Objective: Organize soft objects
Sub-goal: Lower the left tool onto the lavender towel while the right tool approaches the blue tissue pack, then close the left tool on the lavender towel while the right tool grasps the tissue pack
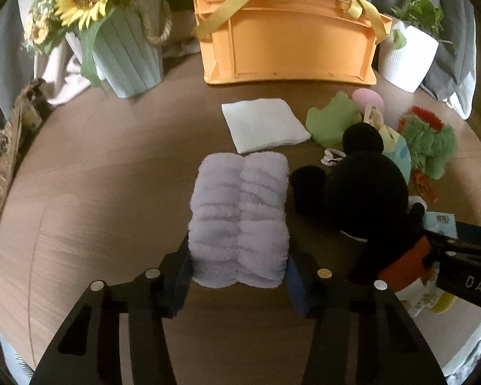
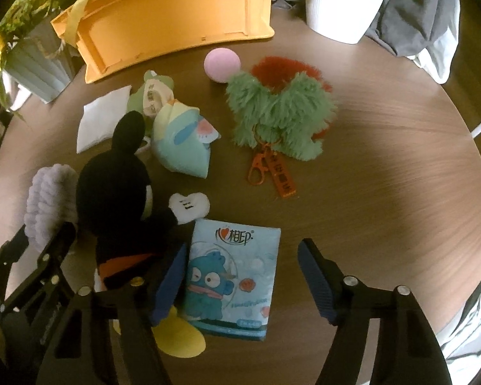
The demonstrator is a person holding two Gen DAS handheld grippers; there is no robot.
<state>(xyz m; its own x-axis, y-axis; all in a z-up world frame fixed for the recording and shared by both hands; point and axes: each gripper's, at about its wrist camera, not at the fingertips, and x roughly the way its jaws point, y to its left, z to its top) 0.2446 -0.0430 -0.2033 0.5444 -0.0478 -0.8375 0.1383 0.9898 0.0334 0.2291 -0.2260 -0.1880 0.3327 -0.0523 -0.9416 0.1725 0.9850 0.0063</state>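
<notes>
Barely begun, by my read: the orange crate (image 1: 288,48) at 12 o'clock on the counter (image 1: 112,176) shows nothing inside from these views (interior hidden, so cannot confirm), and every soft item is loose on the wood. Left gripper (image 1: 239,276) has its jaws apart on either side of the near end of the lilac fluffy cloth (image 1: 240,218); pads look close to or just touching the pile, not squeezing, cloth flat on the counter at centre. Right gripper (image 2: 240,282) jaws wide apart, straddling the blue tissue pack (image 2: 234,276), left pad beside the pack's edge, right pad well clear; nothing held. Left to sort: black mouse plush (image 2: 118,192) at 9 o'clock in the right view, pastel blue plush (image 2: 182,141) just past it, green shaggy keychain toy (image 2: 282,112) with orange clip at 1 o'clock, pink ball (image 2: 223,64) at 12, folded white cloth (image 1: 263,125) and green flat piece (image 1: 333,122) near the crate. Sunflower pot (image 1: 128,51) and white planter (image 1: 407,54) flank the crate, not task items. Likely step in hand: first pick, both sides lining up.
</notes>
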